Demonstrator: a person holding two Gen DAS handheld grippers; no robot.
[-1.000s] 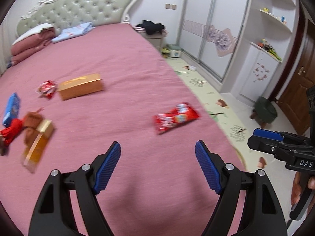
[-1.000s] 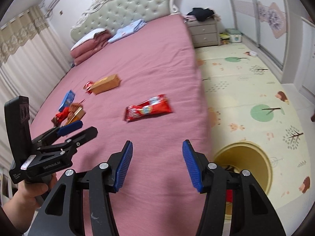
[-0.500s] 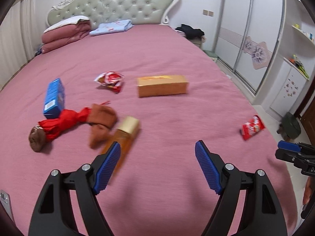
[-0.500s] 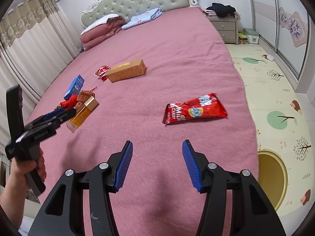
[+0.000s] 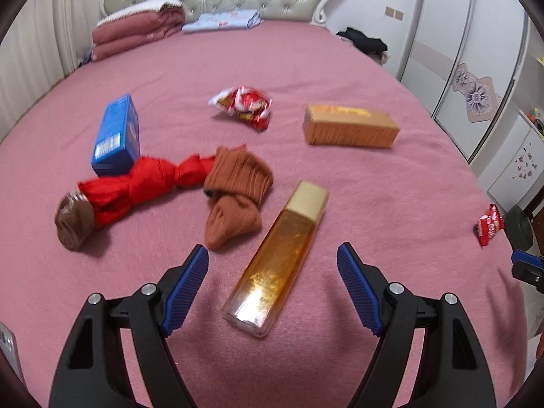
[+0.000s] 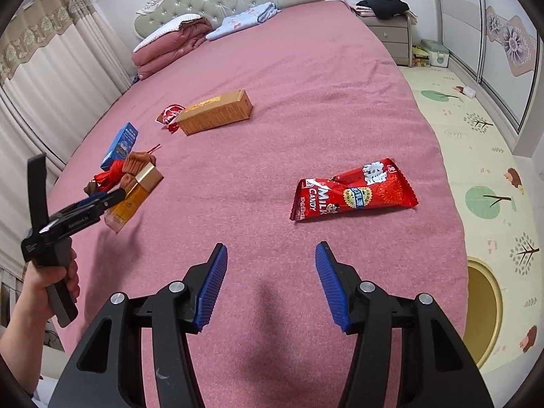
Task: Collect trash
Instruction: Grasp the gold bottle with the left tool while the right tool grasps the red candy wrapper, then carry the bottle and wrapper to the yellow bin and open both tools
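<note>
In the left wrist view, the left gripper (image 5: 272, 272) hung over the pink bed (image 5: 340, 68) with its fingers (image 5: 185, 289) spread wide and holding nothing. An amber bottle (image 5: 278, 261) with a gold cap lay flat on the cover, its clear base between the two fingers but touching neither. Just left of the bottle sat a brown sock (image 5: 238, 197), and beside that a red cloth (image 5: 142, 183) twisted up with a darker brown bundle at its end. A blue box (image 5: 117, 136) rested against the red cloth. Farther up the bed lay a crumpled wrapper (image 5: 244, 105) and, to its right, a tan box (image 5: 350, 129). A red candy bag (image 5: 489, 224) showed near the bed's right edge, well apart from the rest. Only the tip of the right gripper (image 5: 527, 267) showed at the right border.

In the right wrist view, the right gripper (image 6: 270, 282) was over the bed (image 6: 306, 68) with its fingers (image 6: 210, 289) moderately apart and empty. The candy bag (image 6: 353, 190) lay on the cover beyond the fingertips, slightly right, untouched. At the left, a hand (image 6: 47, 282) held the left gripper (image 6: 98, 200) over the bottle (image 6: 132, 197). The sock (image 6: 137, 163), blue box (image 6: 120, 142), wrapper (image 6: 170, 115) and tan box (image 6: 217, 112) lay farther back. A yellow bin (image 6: 482, 306) stood on the floor mat (image 6: 476, 136) just beside the bed.
</note>
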